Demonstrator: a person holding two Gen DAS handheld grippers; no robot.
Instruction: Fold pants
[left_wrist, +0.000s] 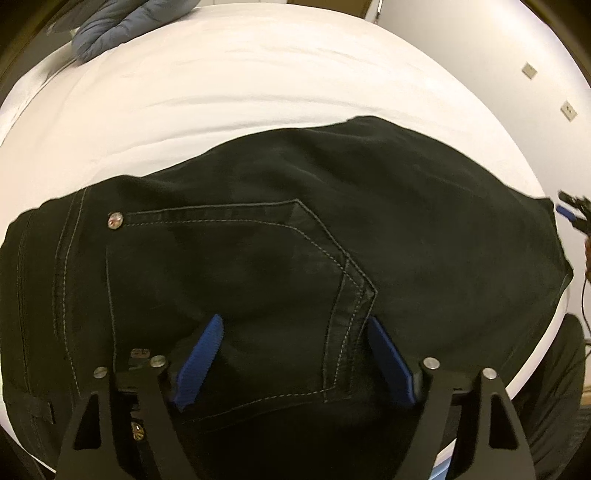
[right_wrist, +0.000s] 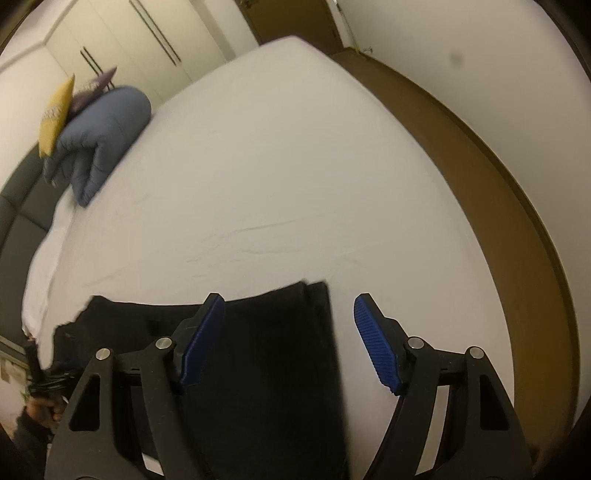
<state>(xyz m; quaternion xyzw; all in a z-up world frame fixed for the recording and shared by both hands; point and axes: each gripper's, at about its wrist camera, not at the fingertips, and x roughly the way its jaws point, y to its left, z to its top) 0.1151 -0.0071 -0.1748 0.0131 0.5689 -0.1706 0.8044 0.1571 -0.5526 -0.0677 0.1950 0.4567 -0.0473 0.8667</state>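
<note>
Black pants (left_wrist: 280, 236) lie folded flat on the white bed (left_wrist: 229, 85), back pocket with grey stitching and a metal rivet facing up. My left gripper (left_wrist: 291, 332) is open, its blue pads just above the pocket area and holding nothing. In the right wrist view the pants (right_wrist: 266, 350) show as a dark folded stack with a straight right edge. My right gripper (right_wrist: 288, 314) is open above that edge, its left pad over the cloth and its right pad (right_wrist: 373, 343) over the sheet. The right gripper also shows at the left wrist view's right edge (left_wrist: 572, 212).
A rolled blue duvet (right_wrist: 107, 136) with yellow and purple cushions lies at the head of the bed (right_wrist: 280, 155). A brown bed frame (right_wrist: 491, 177) runs along the right side beside a white wall. White wardrobes stand behind.
</note>
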